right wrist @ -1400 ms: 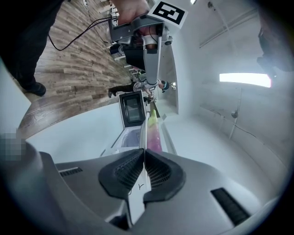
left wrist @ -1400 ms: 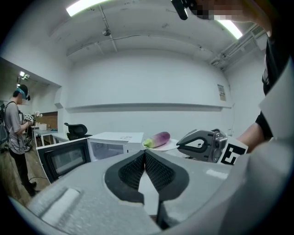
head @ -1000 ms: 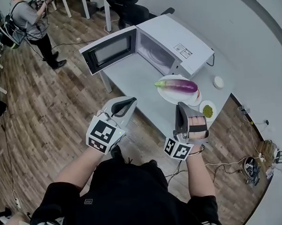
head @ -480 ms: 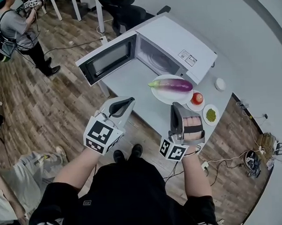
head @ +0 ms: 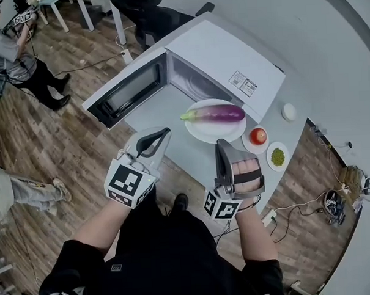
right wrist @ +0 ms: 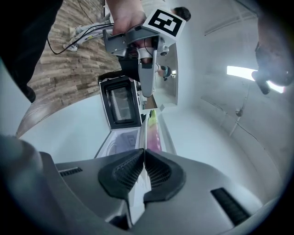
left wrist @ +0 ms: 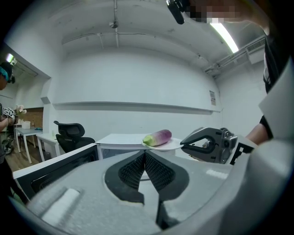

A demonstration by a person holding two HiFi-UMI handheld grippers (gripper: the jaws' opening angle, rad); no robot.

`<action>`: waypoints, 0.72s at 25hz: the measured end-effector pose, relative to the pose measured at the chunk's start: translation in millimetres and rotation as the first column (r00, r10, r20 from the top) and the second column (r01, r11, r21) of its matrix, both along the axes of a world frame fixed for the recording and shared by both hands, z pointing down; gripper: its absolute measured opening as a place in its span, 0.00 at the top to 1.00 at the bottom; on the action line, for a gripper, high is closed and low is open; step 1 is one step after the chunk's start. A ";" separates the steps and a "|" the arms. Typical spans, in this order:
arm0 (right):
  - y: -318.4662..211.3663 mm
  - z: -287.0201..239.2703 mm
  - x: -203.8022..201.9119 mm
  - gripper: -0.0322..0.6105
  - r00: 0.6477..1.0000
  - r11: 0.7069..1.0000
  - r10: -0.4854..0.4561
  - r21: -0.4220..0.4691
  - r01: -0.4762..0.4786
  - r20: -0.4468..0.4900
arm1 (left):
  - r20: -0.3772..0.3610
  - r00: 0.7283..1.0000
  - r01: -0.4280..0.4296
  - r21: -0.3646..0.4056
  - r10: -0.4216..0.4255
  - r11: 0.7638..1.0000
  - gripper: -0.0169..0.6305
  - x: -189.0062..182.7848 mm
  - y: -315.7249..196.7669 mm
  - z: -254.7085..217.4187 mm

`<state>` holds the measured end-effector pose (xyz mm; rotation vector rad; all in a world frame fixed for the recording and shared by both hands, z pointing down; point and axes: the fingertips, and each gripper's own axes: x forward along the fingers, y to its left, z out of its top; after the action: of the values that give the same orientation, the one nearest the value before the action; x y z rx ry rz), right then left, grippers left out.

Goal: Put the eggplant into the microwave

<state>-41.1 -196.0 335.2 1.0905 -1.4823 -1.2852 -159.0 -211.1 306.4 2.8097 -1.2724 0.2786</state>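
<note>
The eggplant (head: 214,114) lies on a white plate (head: 199,131) on the table (head: 165,111), just in front of the microwave (head: 224,53), whose door (head: 126,91) stands open. Nearer the person, the left gripper (head: 165,131) and right gripper (head: 220,143) are held side by side over the table's near edge, tips toward the plate, each with its jaws closed together on nothing. Compared with a second ago both keep much the same pose, and the eggplant has not left its plate.
</note>
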 end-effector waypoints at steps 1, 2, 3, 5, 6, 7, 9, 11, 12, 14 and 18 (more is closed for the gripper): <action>-3.8 1.1 -4.1 0.91 1.000 1.000 0.007 0.002 -0.007 -0.002 | 0.000 1.000 -0.011 0.001 0.011 1.000 0.96 -3.0 -6.1 1.4; -8.8 2.4 -8.4 0.91 1.000 1.000 0.016 0.003 -0.016 -0.005 | -0.001 1.000 -0.023 0.002 0.023 1.000 0.96 -6.6 -12.8 2.8; -14.8 4.1 -12.7 0.91 1.000 1.000 0.029 0.004 -0.029 -0.008 | -0.004 0.999 -0.037 0.002 0.037 0.999 0.96 -10.6 -19.8 4.8; -26.1 9.4 -21.0 0.91 0.998 0.998 0.062 0.004 -0.062 -0.011 | -0.010 0.998 -0.068 -0.007 0.068 0.998 0.96 -18.8 -32.4 11.3; -30.7 13.0 -25.2 0.91 0.997 0.997 0.080 0.002 -0.080 -0.011 | -0.010 0.996 -0.086 -0.011 0.086 0.996 0.96 -23.0 -37.8 14.7; -35.4 17.0 -29.6 0.91 0.995 0.995 0.097 0.001 -0.097 -0.012 | -0.007 0.994 -0.106 -0.012 0.106 0.994 0.96 -27.3 -43.1 17.8; -45.0 26.3 -39.2 0.91 0.992 0.992 0.124 0.002 -0.124 -0.020 | 0.000 0.990 -0.140 -0.009 0.140 0.990 0.96 -36.5 -53.8 24.1; -53.7 36.2 -48.6 0.91 0.989 0.990 0.143 0.000 -0.143 -0.028 | 0.003 0.987 -0.161 -0.010 0.161 0.987 0.96 -45.0 -63.3 30.1; -57.5 41.2 -52.8 0.91 0.988 0.988 0.151 -0.003 -0.151 -0.029 | 0.002 0.986 -0.168 -0.014 0.168 0.986 0.96 -48.8 -67.4 33.4; -64.9 51.0 -59.4 0.91 0.986 0.986 0.166 -0.009 -0.166 -0.028 | 0.002 0.984 -0.179 -0.022 0.180 0.984 0.96 -54.9 -74.4 41.2; -78.4 73.6 -64.3 0.91 0.983 0.983 0.183 -0.017 -0.184 -0.028 | 0.016 0.978 -0.205 -0.023 0.206 0.978 0.96 -58.6 -86.4 57.8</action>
<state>-105.4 -274.4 408.8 1.1639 -1.3385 -1.1495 -217.7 -297.5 364.2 2.9292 -0.9749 0.3238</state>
